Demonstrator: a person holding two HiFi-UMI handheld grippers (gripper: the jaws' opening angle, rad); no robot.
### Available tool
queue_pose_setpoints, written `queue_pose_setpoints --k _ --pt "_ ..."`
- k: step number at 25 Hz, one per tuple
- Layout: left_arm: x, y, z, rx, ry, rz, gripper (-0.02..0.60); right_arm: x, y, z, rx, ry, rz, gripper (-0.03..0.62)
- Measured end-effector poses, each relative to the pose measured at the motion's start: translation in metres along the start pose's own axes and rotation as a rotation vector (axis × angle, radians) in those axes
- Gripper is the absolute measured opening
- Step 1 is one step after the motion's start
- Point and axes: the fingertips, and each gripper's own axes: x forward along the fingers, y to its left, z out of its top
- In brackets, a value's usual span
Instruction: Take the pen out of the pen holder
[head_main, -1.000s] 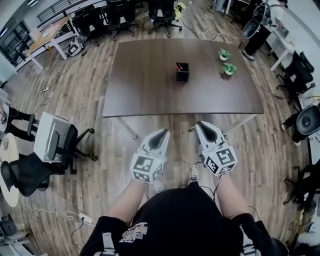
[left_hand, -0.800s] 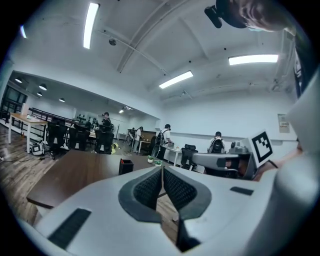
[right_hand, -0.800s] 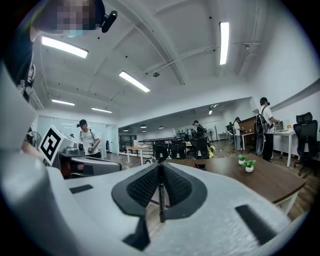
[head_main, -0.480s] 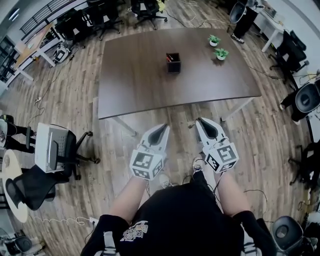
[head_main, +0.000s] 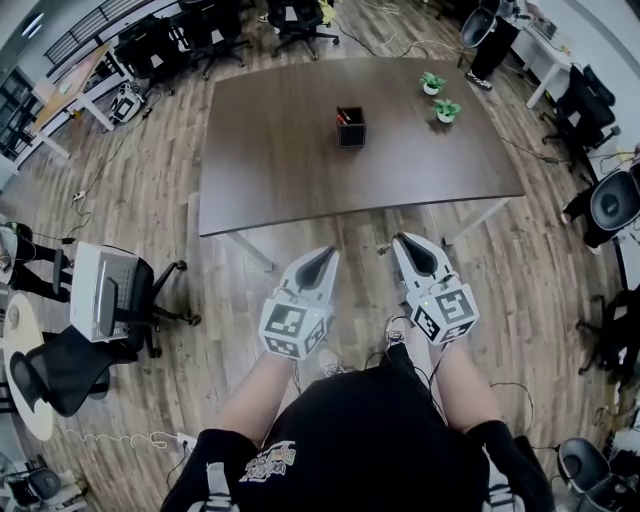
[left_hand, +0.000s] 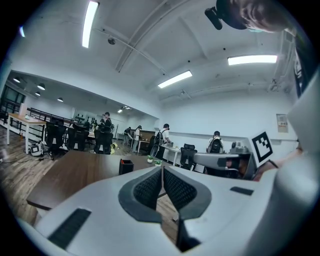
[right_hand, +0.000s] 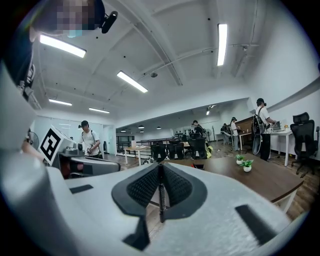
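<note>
A black square pen holder with red-tipped pens stands near the middle of the dark brown table. Both grippers hover over the wooden floor, short of the table's near edge and far from the holder. My left gripper is shut with nothing in it, and my right gripper is likewise shut and empty. In the left gripper view the pen holder shows small above the closed left gripper. In the right gripper view only the top of the pen holder peeks over the closed right gripper.
Two small potted plants stand at the table's far right. An office chair sits on the floor at the left, more chairs at the right and beyond the table. People stand at desks in the background.
The head view has shifted, so the table and pen holder now sit slightly higher and further left in it. Both grippers keep their place and stay shut.
</note>
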Motion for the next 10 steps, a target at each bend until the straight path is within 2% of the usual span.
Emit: queue_pose_setpoints --k 10 --pt "-0.0024 -0.0040 0.0011 0.004 0.000 0.004 0.012 -0.0027 0.0019 0.0007 0.003 -0.003 0.007 0.034"
